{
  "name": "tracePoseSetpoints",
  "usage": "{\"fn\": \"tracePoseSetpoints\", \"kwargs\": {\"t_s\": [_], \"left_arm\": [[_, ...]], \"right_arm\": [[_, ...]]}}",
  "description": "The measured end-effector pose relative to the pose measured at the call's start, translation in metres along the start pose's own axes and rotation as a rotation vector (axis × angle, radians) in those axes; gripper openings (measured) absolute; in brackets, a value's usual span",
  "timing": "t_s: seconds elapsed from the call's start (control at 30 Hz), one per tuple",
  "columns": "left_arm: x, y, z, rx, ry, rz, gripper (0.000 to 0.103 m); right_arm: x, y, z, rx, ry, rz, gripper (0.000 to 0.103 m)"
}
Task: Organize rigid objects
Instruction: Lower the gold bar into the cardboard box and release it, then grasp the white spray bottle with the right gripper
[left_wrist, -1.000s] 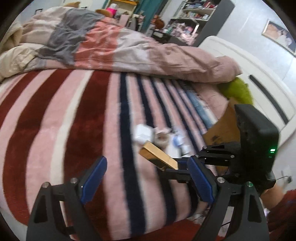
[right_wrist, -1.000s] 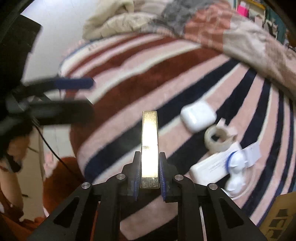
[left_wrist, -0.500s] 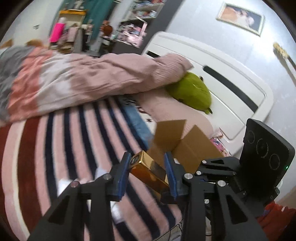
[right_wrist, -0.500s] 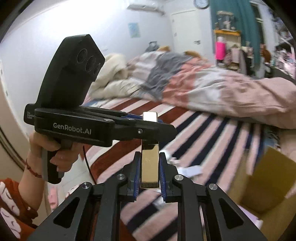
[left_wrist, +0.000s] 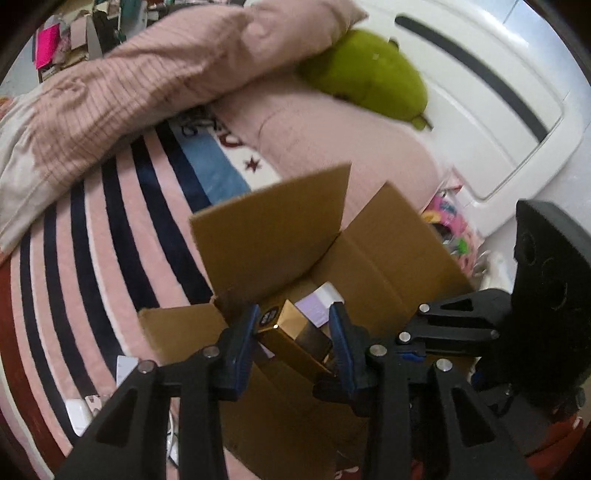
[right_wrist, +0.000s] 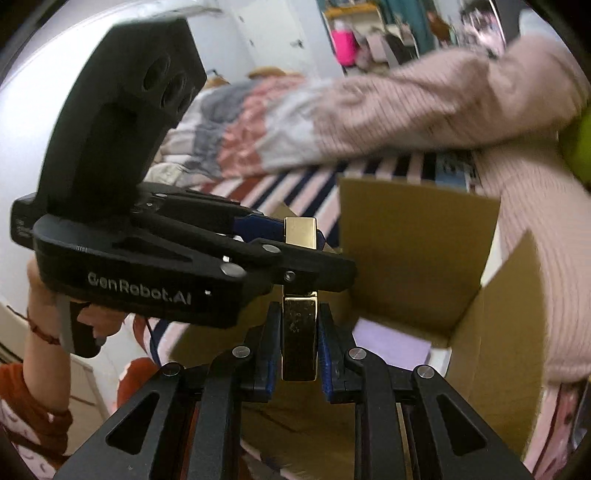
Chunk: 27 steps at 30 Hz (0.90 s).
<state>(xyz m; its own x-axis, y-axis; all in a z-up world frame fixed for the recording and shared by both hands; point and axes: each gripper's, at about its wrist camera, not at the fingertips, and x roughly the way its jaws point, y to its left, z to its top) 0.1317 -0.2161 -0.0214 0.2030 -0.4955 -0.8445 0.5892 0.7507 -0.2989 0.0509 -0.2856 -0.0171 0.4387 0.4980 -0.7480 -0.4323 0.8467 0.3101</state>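
Both grippers meet over the open brown cardboard box (left_wrist: 373, 266) on the striped pink, navy and red bedspread (left_wrist: 110, 236). The right gripper (right_wrist: 299, 347) has its jaws clamped tight on the near end of the shiny gold rectangular bar (right_wrist: 299, 332). The left gripper (left_wrist: 291, 332) brackets the far end, jaws narrowed around it; whether the blue pads (left_wrist: 341, 343) touch it, I cannot tell. The bar hangs above the box's opening, a pale lilac flat item (right_wrist: 391, 341) inside below.
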Motion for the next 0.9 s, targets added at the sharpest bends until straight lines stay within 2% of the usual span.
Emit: {"fn": "tracePoseSetpoints", "kwargs": {"t_s": [0.07,0.17,0.23,0.33,0.43,0.57,0.67,0.77,0.9], "left_arm": [[0.006,-0.005,-0.001,0.026,0.021,0.053,0.036],[0.004,-0.007,-0.006,0.035,0.021,0.080,0.049],[-0.008,-0.004,-0.010,0.022,-0.023,0.086,0.063],[-0.045,0.005,-0.020,-0.008,-0.121,0.118,0.070],[-0.086,0.018,-0.040,-0.036,-0.222,0.183,0.078],[-0.135,0.048,-0.084,-0.095,-0.337,0.278,0.083],[-0.159,0.081,-0.126,-0.168,-0.395,0.332,0.084],[-0.164,0.108,-0.165,-0.232,-0.418,0.361,0.087],[-0.153,0.141,-0.216,-0.310,-0.422,0.368,0.088]], "right_arm": [[0.004,-0.006,-0.001,0.017,0.026,-0.001,0.014],[0.002,-0.007,-0.002,0.028,0.033,-0.024,0.015],[-0.001,-0.006,-0.001,0.032,0.028,-0.036,0.018],[-0.013,0.008,-0.002,0.002,-0.009,-0.052,0.023],[-0.021,0.032,-0.002,-0.045,-0.055,-0.015,0.027],[-0.020,0.080,0.001,-0.141,-0.106,0.050,0.028],[-0.005,0.124,-0.001,-0.214,-0.113,0.098,0.034],[0.019,0.155,-0.012,-0.253,-0.085,0.118,0.039],[0.064,0.176,-0.036,-0.240,-0.033,0.081,0.045]]}}
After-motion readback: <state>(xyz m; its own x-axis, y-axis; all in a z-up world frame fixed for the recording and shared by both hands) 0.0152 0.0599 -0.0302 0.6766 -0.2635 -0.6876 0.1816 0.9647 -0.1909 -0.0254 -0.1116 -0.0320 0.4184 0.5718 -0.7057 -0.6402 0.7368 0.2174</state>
